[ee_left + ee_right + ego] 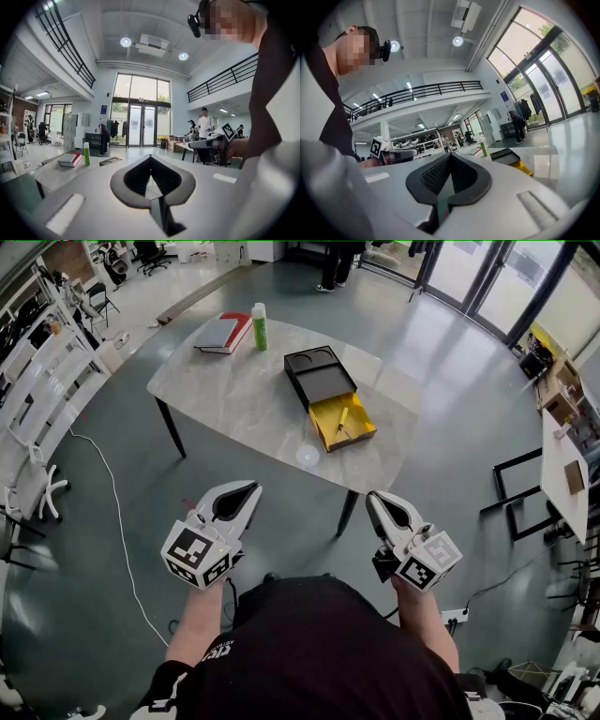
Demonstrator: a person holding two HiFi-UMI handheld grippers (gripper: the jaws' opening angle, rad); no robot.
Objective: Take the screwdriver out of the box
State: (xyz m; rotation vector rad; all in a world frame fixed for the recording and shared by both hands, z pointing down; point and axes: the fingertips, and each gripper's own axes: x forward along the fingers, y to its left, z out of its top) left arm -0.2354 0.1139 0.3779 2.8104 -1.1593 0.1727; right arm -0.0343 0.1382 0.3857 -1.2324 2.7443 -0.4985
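Note:
On the table (234,399) stands a black box (319,376) with its yellow drawer (359,434) pulled out towards me. A yellow-handled screwdriver (342,418) lies in the drawer. Both grippers hang close to my body, well short of the table. The left gripper (251,487) is shut with nothing between its jaws, and its tips (151,157) meet in its own view. The right gripper (372,495) is likewise shut and empty (450,154). The box (506,153) and drawer (526,168) lie ahead in the right gripper view.
A green bottle (260,326) and a red-and-grey book (223,332) sit at the table's far left. A small clear round disc (307,456) lies near the front edge. A white cable (112,512) runs over the floor on the left. People stand by the glass doors (140,124).

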